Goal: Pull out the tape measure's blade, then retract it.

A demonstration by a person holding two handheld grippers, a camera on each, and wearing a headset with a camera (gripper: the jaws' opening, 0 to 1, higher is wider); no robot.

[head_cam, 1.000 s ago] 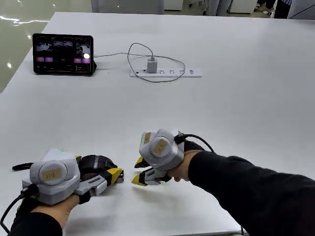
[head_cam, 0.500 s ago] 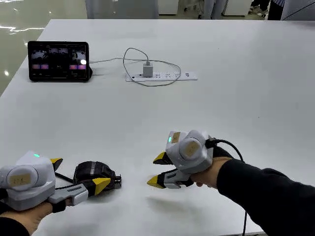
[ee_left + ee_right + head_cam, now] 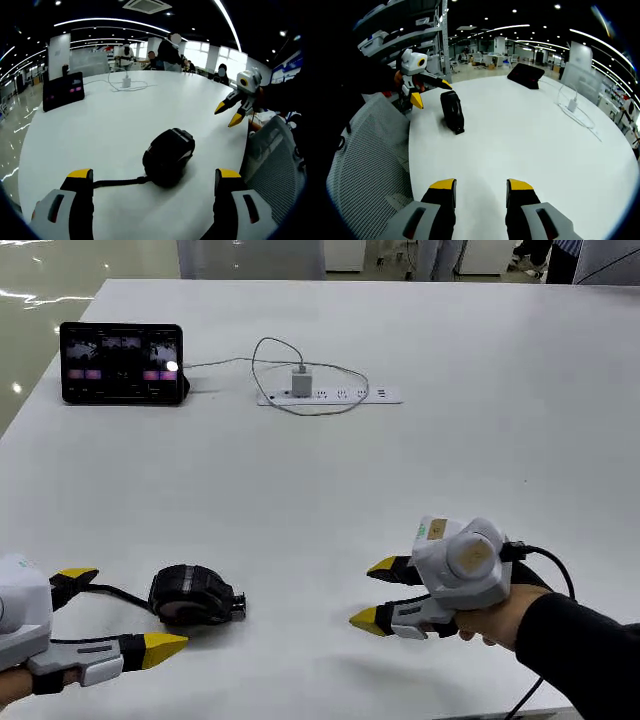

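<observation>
While left tongs (image 3: 120, 609), right tongs (image 3: 371, 592) gape | tape measure (image 3: 188, 595) on white table (image 3: 400, 470) | bright hall (image 3: 520, 47)

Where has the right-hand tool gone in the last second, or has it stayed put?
Yes, it moved: the right tool has drawn off to the right, away from the tape measure, and the gap between them is now much wider.

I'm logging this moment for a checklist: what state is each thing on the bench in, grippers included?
tape measure: lying on the table, blade in, nothing gripping it.
left gripper: open, jaws wide, holding nothing.
right gripper: open, holding nothing, well apart from the tape measure.
tablet: screen lit.
charger: plugged into the power strip, cable attached.
</observation>
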